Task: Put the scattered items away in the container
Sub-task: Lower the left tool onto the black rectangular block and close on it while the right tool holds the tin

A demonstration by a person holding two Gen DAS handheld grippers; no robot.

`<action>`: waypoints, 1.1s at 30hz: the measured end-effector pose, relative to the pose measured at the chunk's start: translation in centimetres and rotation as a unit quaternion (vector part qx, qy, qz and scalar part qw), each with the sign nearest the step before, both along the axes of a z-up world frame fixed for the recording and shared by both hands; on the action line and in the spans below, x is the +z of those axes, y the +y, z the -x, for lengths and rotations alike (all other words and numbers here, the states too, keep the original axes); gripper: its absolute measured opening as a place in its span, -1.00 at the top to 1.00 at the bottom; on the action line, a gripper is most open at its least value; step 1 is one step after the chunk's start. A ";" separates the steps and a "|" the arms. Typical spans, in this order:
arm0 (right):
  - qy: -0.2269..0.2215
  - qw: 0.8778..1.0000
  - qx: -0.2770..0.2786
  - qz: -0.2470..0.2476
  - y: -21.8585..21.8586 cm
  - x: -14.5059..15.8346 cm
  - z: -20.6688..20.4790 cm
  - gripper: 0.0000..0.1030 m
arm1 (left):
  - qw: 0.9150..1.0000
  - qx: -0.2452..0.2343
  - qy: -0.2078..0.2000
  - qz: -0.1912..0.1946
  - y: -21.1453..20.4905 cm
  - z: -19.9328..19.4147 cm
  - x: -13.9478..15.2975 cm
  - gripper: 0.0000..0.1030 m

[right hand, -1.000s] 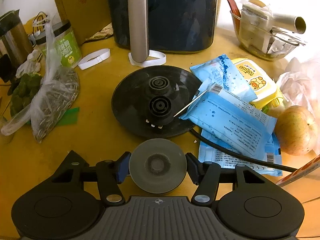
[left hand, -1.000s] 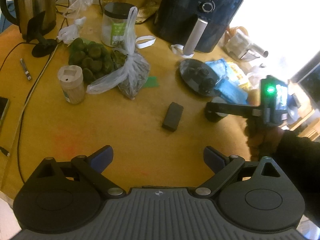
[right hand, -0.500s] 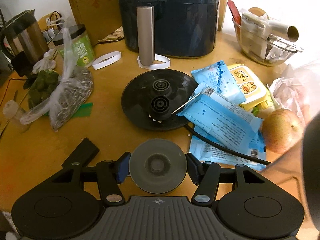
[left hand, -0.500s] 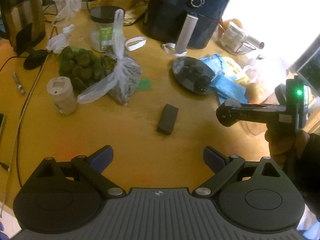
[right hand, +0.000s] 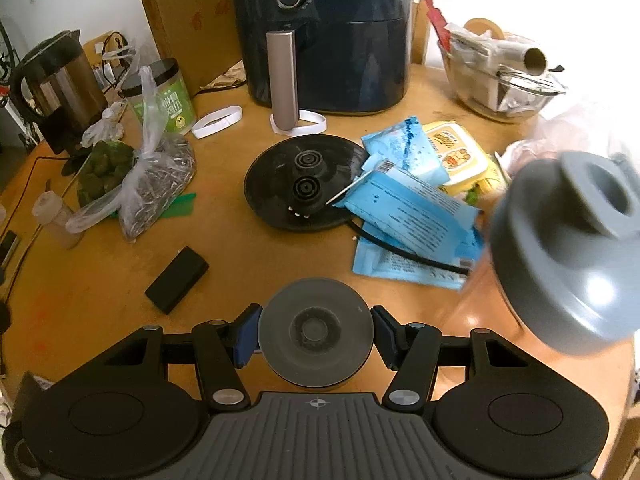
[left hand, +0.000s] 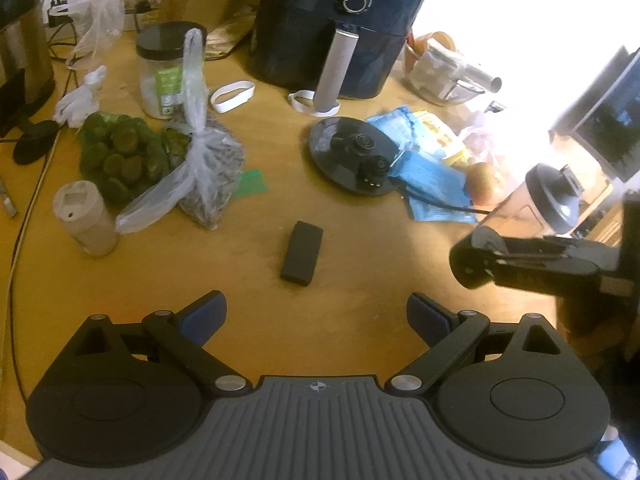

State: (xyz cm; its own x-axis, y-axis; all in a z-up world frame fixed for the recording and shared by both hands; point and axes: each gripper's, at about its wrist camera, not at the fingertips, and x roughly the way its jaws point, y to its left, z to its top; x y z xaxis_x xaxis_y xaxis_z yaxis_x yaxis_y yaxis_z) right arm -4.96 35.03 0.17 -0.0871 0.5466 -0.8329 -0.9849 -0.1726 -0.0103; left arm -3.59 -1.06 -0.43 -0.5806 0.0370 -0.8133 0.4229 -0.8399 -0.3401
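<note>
Two matching black hand-held grippers with blue-padded fingers

Each gripper, left [left hand: 316, 312] and right [right hand: 316, 330], has a ribbed grey body with a small crosshair mark, two round black housings with triangular cut-outs, and jointed black links pinned by silver screws; the fingers [left hand: 204, 312] end in dark blue pads. A dark sleeve [left hand: 616, 364] shows behind the right one.

place: home kitchen | signs: air fryer [right hand: 328, 36]; kettle [right hand: 60, 80]; wooden table [left hand: 360, 280]
</note>
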 end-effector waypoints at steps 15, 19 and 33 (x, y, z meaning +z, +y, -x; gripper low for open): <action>0.017 0.998 -0.064 0.002 -5.8 2.2 -1.8 -0.19 | 0.999 -0.038 -0.010 0.024 0.1 2.9 -1.8 -0.91; 0.015 0.997 -0.075 -0.001 -6.9 2.6 -1.8 -0.19 | 0.998 -0.059 -0.012 0.032 -0.2 4.0 -2.5 -0.91; 0.031 0.988 -0.154 0.003 -9.6 3.5 -3.2 -0.19 | 0.990 -0.105 -0.039 0.083 0.1 7.9 -6.5 -0.69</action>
State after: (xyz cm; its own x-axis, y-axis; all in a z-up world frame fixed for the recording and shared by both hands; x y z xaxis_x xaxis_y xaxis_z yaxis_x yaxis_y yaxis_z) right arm -1.80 25.48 3.62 0.0319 0.5496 -0.8348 -0.9894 0.1355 0.0514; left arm -11.47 -0.99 -6.91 -0.5097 0.0126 -0.8603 0.2520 -0.9538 -0.1633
